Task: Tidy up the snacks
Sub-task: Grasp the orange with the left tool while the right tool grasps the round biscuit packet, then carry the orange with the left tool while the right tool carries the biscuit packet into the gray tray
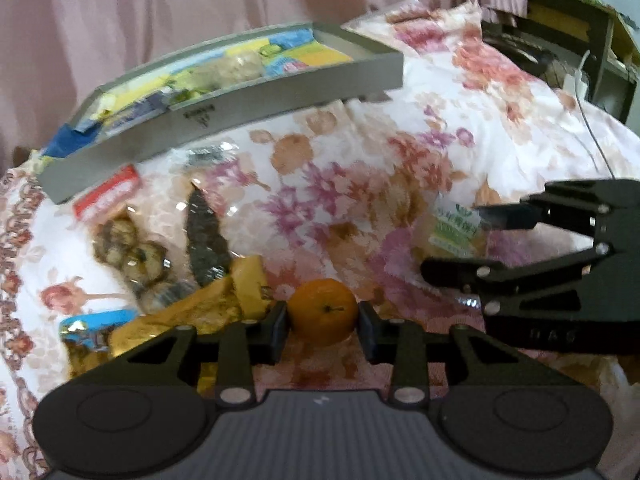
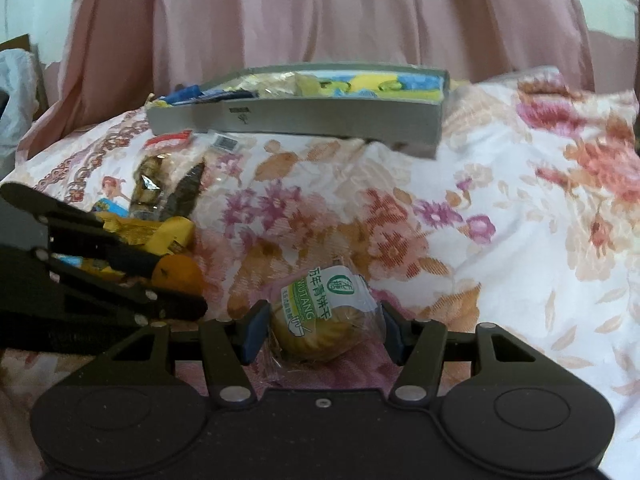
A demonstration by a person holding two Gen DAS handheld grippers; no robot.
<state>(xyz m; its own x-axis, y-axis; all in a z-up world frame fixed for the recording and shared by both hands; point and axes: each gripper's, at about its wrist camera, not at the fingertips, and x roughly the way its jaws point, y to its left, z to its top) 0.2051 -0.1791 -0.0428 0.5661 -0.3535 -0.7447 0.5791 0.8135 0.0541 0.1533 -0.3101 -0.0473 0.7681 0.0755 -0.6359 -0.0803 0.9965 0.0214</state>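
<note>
Pink curtains point(image 2: 320, 20) hang behind a bed covered in a white floral-print cloth point(image 2: 500, 200). Ahead of both grippers, a long grey rectangular tray point(image 2: 320, 114) rests on the cloth, partly filled with yellow and blue snack packets. The left gripper point(image 1: 323, 318) has its jaws narrowed onto a small round orange fruit point(image 1: 323, 312), the pads pressing its sides. To its right, the right gripper point(image 2: 322, 330) is partly closed around a clear-wrapped round biscuit with a green-and-white label point(image 2: 324, 312). Loose wrapped snacks point(image 1: 160, 272) lie just left of the left gripper.
</note>
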